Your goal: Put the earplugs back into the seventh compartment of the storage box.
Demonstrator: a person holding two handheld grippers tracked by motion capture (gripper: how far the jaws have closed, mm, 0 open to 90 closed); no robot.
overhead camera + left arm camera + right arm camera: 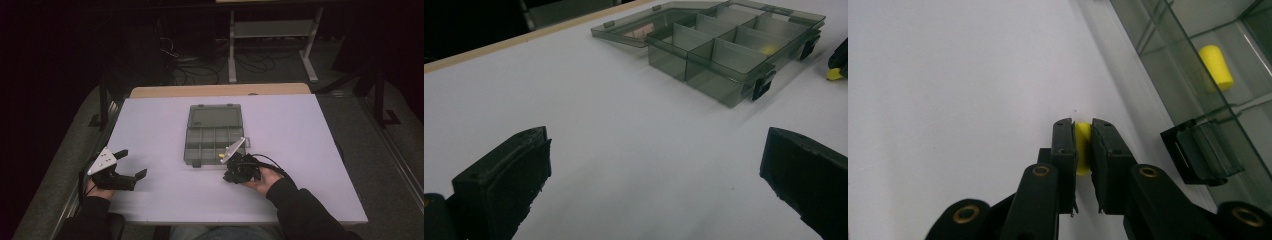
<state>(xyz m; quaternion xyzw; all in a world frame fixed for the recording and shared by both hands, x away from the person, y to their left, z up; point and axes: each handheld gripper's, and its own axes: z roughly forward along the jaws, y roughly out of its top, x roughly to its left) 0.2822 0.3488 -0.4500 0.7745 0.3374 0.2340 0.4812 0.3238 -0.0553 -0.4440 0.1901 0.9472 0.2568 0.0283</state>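
Yellow earplug (1082, 148) sits pinched between the pressed-together jaws of the right gripper (1082, 131), low in the centre of the right gripper view, just left of the organiser box (1198, 75) wall. A second yellow plug (1216, 66) lies inside a compartment at the upper right of that view. In the high view the right gripper (223, 159) hovers at the box's (212, 135) lower right corner, while the left gripper (131, 165) rests at lower left, jaws spread wide, well apart from the box.
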